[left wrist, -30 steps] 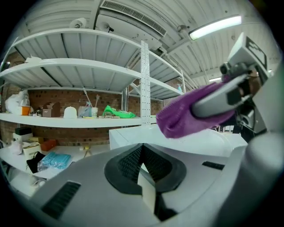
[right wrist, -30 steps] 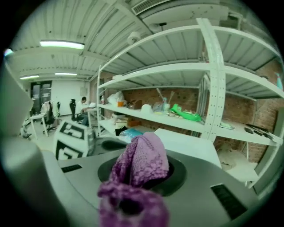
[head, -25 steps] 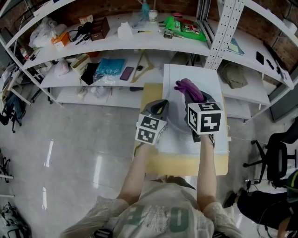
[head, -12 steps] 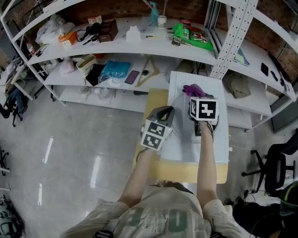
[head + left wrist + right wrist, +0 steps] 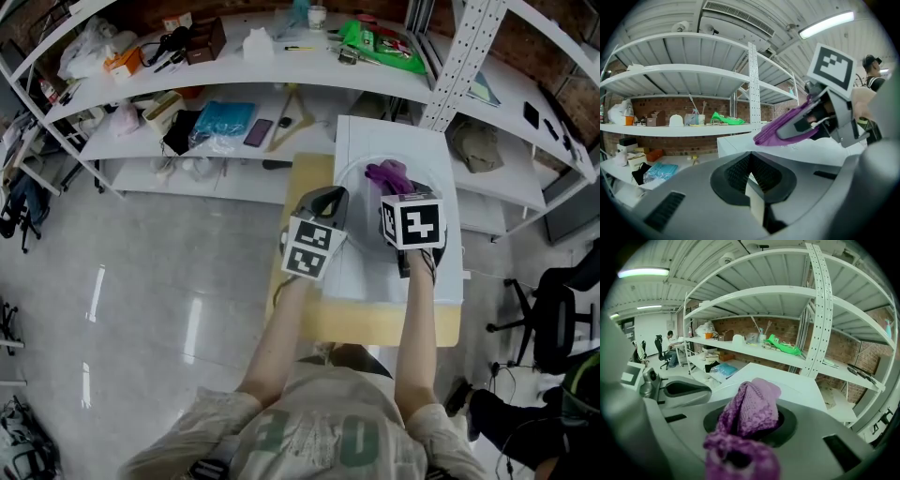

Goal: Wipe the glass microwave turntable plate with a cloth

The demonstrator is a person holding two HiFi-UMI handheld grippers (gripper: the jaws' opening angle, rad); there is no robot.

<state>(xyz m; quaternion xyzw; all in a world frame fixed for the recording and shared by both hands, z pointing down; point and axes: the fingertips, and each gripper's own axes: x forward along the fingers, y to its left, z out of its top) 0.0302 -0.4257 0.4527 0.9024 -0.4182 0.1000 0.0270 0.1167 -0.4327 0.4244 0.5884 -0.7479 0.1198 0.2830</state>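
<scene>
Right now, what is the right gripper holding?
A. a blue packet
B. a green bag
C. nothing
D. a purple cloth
D: in the right gripper view, the right gripper is shut on a bunched purple cloth, which sticks out from between its jaws.

Cloth (image 5: 387, 174) over plate (image 5: 349, 178), shelves (image 5: 234, 67) behind

Head view looks steeply down; both gripper views face the shelves (image 5: 234, 70), seemingly level.
</scene>
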